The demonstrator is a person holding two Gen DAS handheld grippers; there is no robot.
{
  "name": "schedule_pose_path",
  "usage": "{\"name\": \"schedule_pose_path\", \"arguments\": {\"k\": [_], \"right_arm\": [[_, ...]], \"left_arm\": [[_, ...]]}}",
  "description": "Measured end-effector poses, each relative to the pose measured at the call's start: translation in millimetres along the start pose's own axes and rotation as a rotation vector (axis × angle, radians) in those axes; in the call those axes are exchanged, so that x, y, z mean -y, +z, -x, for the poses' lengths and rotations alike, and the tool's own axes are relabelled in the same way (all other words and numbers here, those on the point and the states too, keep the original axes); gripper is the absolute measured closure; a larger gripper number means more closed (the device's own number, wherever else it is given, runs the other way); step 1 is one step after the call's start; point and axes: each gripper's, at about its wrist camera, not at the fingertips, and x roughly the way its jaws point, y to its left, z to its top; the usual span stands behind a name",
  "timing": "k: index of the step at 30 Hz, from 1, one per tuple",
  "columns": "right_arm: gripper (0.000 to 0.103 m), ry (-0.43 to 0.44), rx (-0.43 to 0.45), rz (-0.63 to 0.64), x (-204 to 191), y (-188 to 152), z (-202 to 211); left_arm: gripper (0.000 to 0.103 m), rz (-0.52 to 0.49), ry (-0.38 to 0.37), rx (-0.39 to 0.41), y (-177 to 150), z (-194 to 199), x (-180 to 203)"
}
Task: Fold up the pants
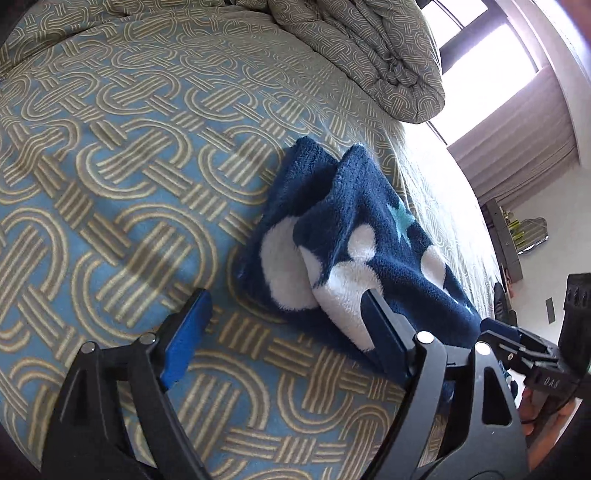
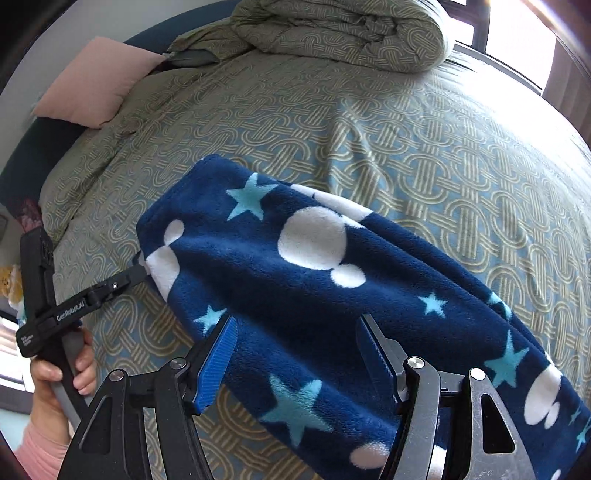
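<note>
The pants point(image 2: 314, 280) are navy fleece with white mouse heads and light blue stars. They lie folded lengthwise on the patterned bed point(image 2: 406, 147). In the left wrist view the pants point(image 1: 354, 236) sit just beyond my left gripper point(image 1: 284, 314), which is open, its right finger touching the fleece edge. My right gripper point(image 2: 295, 343) is open with its fingers straddling the pants' near part. In the right wrist view the left gripper point(image 2: 142, 267) touches the pants' left end. The right gripper's body point(image 1: 532, 354) shows at the left wrist view's right edge.
A rolled duvet point(image 2: 343, 33) in the same pattern lies at the bed's far end, with a pink pillow point(image 2: 92, 81) at the far left. A window and curtain point(image 1: 517, 147) are to the right. The bed edge point(image 1: 461, 221) runs close behind the pants.
</note>
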Motion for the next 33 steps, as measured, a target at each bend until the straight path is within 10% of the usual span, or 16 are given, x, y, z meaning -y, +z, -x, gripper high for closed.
{"name": "schedule_pose_path", "arguments": {"k": [2, 6, 22, 33], "right_arm": [[0.035, -0.011, -0.005, 0.018, -1, -4, -1], [0.035, -0.006, -0.004, -0.029, 13, -11, 3], [0.035, 0.063, 0.073, -0.394, 118, -94, 53], [0.034, 0.096, 0.186, -0.556, 187, -176, 102]], "left_arm": [[0.022, 0.019, -0.051, -0.008, 7, -7, 5], [0.080, 0.030, -0.021, -0.038, 21, -19, 11], [0.084, -0.389, -0.035, 0.099, 9, 35, 163], [0.091, -0.740, -0.187, -0.109, -101, -12, 301]]}}
